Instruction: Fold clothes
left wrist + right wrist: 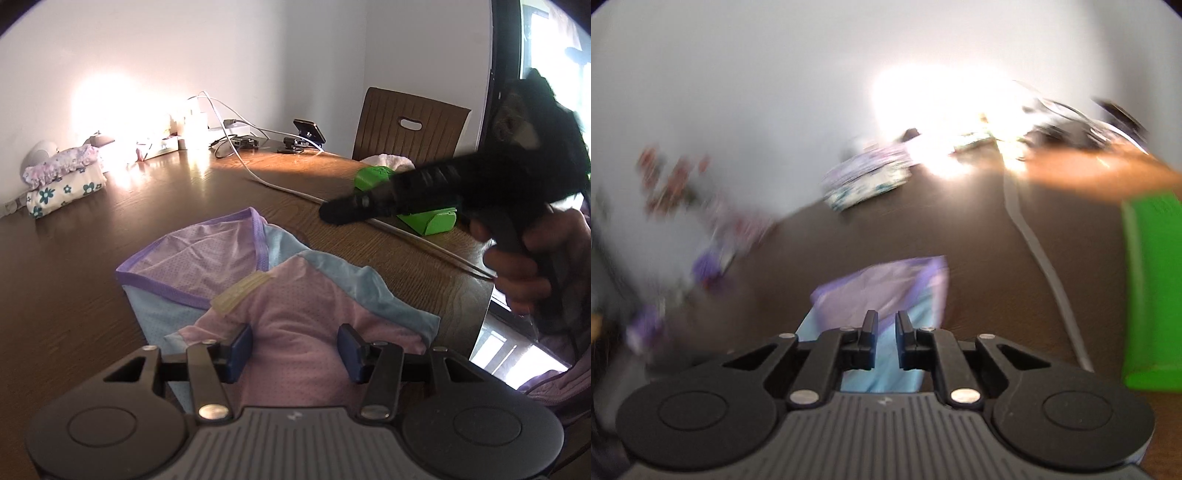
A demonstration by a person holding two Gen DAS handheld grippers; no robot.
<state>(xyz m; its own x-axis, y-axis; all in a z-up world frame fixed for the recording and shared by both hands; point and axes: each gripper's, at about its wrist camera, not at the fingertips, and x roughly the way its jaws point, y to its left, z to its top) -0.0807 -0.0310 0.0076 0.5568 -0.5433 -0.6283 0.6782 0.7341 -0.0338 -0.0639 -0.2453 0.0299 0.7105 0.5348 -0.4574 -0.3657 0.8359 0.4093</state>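
Two hand-held grippers: left (295, 345) open over garment (258, 273), right (886, 332) near-shut, empty; cable (369, 218) beside

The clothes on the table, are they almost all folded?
Partly. Two folded pieces are stacked at the far edge of the table. The pastel garment lies rumpled, partly folded, with the left gripper open over it; the right gripper holds nothing. It still needs finishing.

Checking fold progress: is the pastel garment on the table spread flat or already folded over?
Partly folded: the pastel garment lies bunched on the table, its pink panel doubled over the blue and lilac layers.
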